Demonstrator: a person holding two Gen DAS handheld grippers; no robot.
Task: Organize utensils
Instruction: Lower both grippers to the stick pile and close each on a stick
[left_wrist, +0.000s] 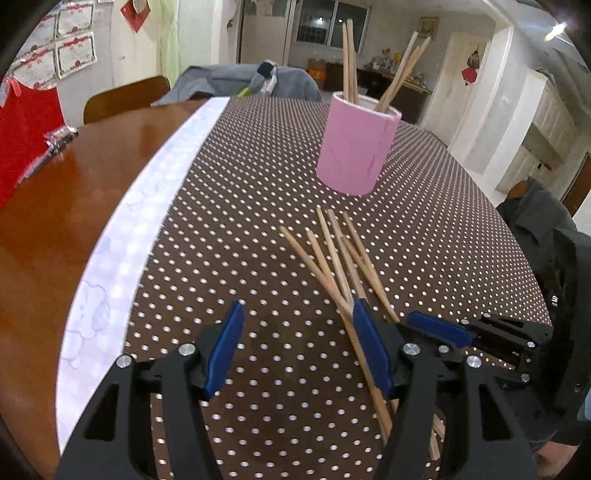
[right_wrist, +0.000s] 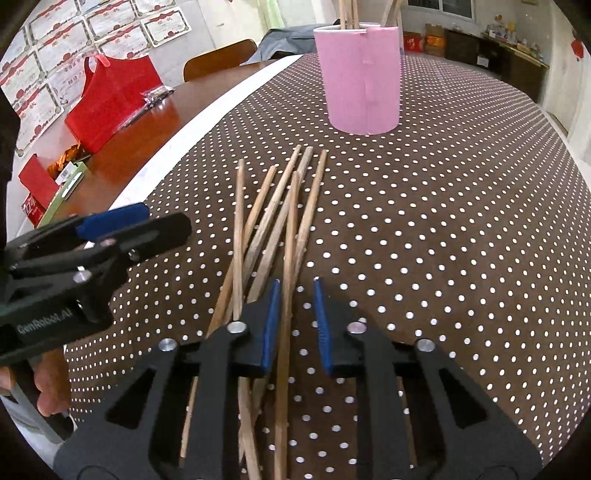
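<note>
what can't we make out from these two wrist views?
- Loose chopsticks: near ends hidden under the right gripper in the right view, so the count is unsure.
- Cup: its inside is unseen in both views; the chopsticks in it are cut off by the top edge in the right view.
- Right gripper: from the left view only one blue pad shows.
- Certificates: text too small.
</note>
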